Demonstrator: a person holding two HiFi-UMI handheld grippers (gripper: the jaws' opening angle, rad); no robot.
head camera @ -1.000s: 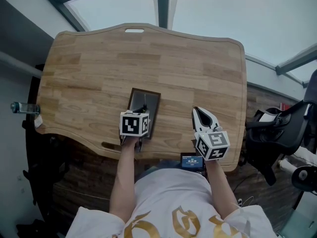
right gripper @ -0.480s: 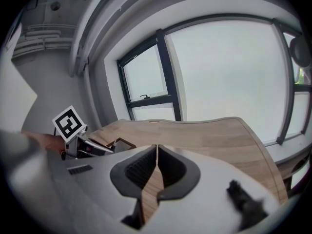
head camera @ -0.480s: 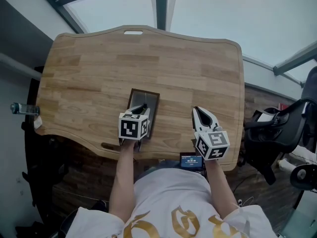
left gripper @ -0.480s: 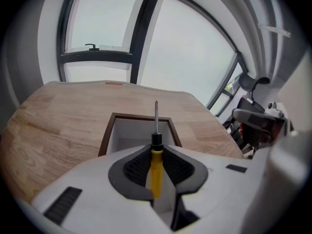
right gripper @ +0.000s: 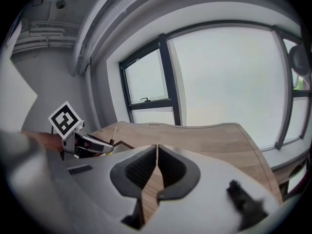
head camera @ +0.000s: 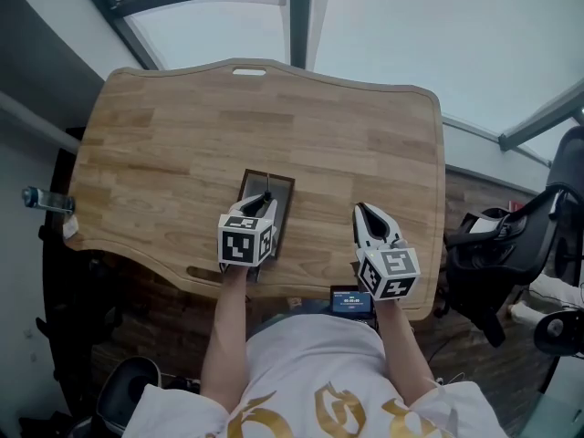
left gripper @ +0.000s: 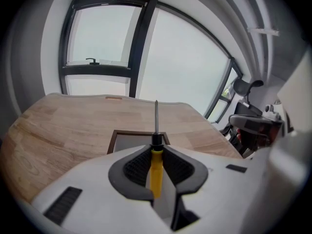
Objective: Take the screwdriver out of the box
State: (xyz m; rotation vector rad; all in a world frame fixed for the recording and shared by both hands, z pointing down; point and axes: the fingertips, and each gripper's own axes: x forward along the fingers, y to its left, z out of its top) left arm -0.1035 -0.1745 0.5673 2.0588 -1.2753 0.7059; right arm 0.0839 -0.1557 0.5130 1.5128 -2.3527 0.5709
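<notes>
I've got the broad light-wood table (head camera: 182,135) filling the head view, with the shallow dark-framed rectangular box (head camera: 248,179) sitting near its front edge. My left gripper (left gripper: 156,152) is pinching the yellow-handled screwdriver (left gripper: 156,167) by the handle, the thin metal shaft pointing out ahead over the box. My right gripper (right gripper: 156,152) hangs over the table's near edge, well to the right of the box, jaws pressed together on nothing
</notes>
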